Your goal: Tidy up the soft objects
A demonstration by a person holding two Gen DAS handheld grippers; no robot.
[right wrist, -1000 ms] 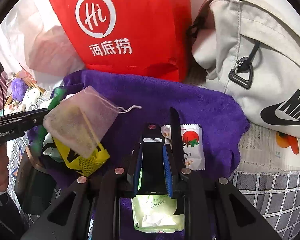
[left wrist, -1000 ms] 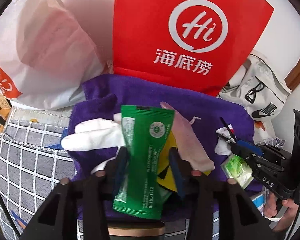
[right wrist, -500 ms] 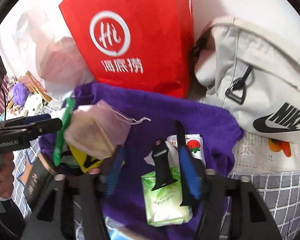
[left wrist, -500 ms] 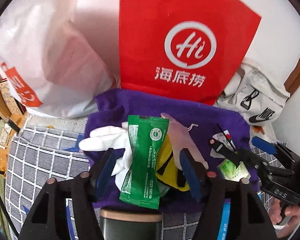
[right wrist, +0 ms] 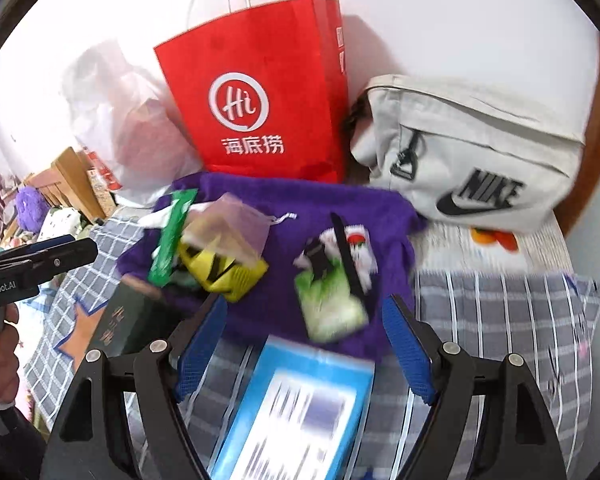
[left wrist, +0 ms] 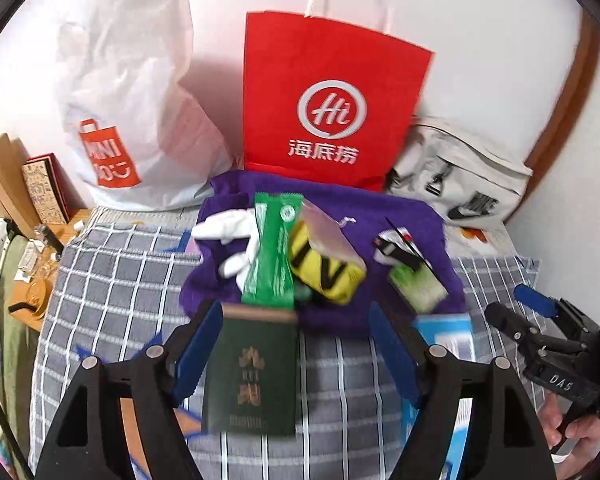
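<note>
At the top centre of my left view stands the red paper bag, printed with a white "Hi" in a ring and 海底捞 beneath. The white plastic bag at upper left bears an orange "MINISO" patch, partly readable. At right, my right hand-held gripper reads "DAS". In my right view the grey bag says "NIKE", and my left hand-held gripper "GenRobot.AI".
</note>
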